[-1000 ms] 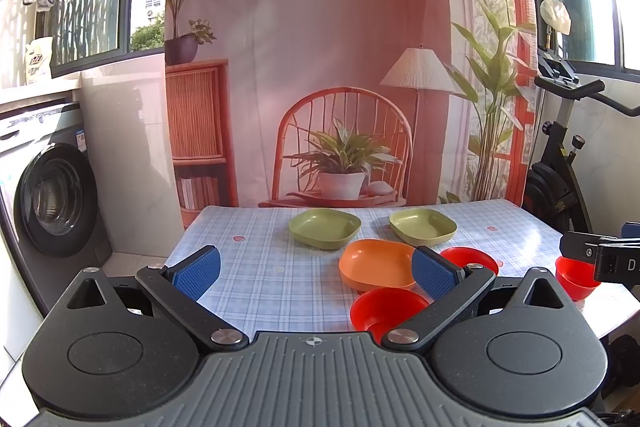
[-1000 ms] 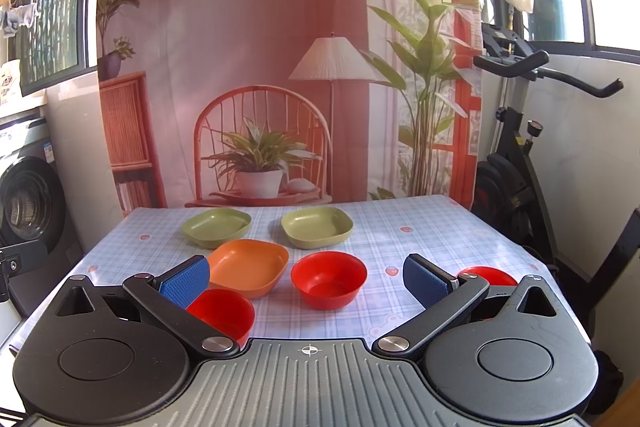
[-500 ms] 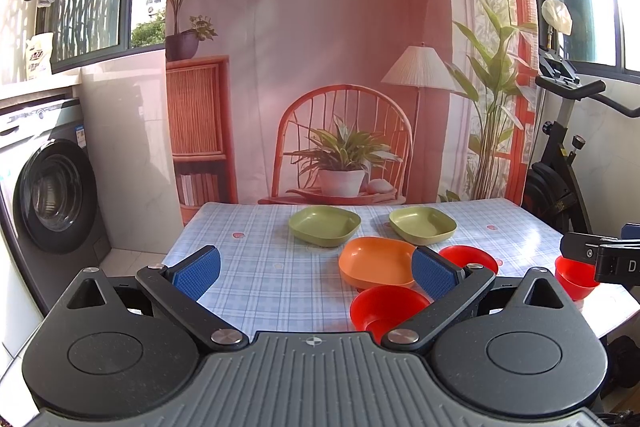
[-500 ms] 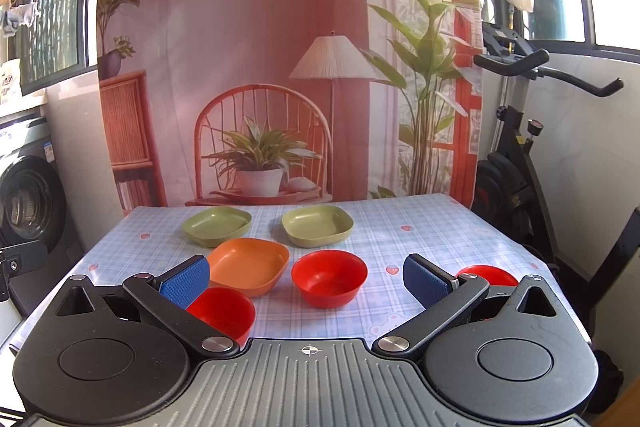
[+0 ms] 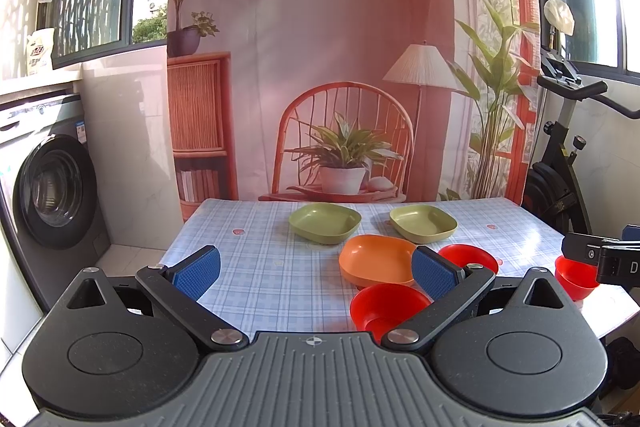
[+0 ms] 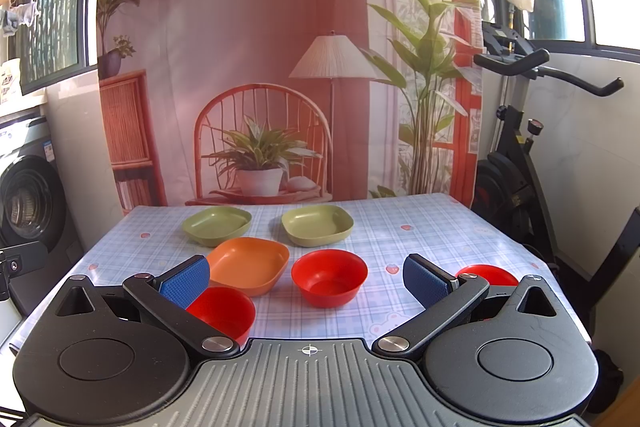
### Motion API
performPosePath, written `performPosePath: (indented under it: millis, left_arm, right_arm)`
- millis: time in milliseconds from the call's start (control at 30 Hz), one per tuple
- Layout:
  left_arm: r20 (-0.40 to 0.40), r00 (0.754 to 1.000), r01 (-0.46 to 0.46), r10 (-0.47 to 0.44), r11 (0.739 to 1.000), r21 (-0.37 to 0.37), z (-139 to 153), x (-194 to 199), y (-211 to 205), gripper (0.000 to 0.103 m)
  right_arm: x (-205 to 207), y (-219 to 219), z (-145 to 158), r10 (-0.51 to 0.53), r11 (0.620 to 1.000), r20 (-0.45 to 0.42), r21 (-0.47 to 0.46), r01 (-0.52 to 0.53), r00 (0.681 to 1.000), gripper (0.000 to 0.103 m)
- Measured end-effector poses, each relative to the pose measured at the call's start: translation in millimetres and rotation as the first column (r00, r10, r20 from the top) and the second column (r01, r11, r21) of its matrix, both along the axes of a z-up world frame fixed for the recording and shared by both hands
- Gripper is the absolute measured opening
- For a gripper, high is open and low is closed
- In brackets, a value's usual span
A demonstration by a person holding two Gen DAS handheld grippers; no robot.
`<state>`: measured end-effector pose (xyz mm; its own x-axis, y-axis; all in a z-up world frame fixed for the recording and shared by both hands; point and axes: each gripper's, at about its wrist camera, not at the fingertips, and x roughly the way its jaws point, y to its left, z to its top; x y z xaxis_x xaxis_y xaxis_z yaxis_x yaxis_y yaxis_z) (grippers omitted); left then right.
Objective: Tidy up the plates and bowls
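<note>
Two green square plates [image 6: 216, 225] [image 6: 317, 224] sit at the back of the checked table [image 6: 420, 239]. An orange plate [image 6: 250, 264] lies in front of them. Three red bowls stand nearer: one at the left [image 6: 224, 309], one in the middle [image 6: 329, 276], one at the right [image 6: 486, 275]. My right gripper [image 6: 306, 281] is open and empty, above the near edge. My left gripper [image 5: 316, 269] is open and empty, over the table's left part; the same dishes show in its view, with the orange plate [image 5: 376, 259] just beyond its right finger.
A washing machine [image 5: 52, 187] stands left of the table. An exercise bike [image 6: 520, 155] stands to the right. A printed backdrop [image 6: 260, 47] hangs behind the table. The right gripper's body [image 5: 600, 259] shows at the left view's right edge.
</note>
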<state>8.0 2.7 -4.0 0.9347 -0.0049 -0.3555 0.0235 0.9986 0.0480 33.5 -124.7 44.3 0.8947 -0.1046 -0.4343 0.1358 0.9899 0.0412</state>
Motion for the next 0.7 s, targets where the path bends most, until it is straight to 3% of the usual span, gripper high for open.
performPosePath:
  millis: [200,500,700]
  left_arm:
    - [0.013,1.0,0.01,-0.01,1.0,-0.021,4,0,1,0.103]
    - [0.004,0.998,-0.061,0.061,0.996,0.064,13,44,-6,0.103]
    - [-0.013,0.998,-0.052,0.053,0.993,0.105,19,81,-5,0.103]
  right_arm:
    - [5,-1,-5,0.006,1.0,0.014,0.007,-0.007,1.0,0.103]
    - [41,-24,2,0.004,1.0,0.062,0.001,-0.004,0.998,0.103]
    - [82,-35,11,-0.011,1.0,0.067,0.006,0.01,0.998,0.103]
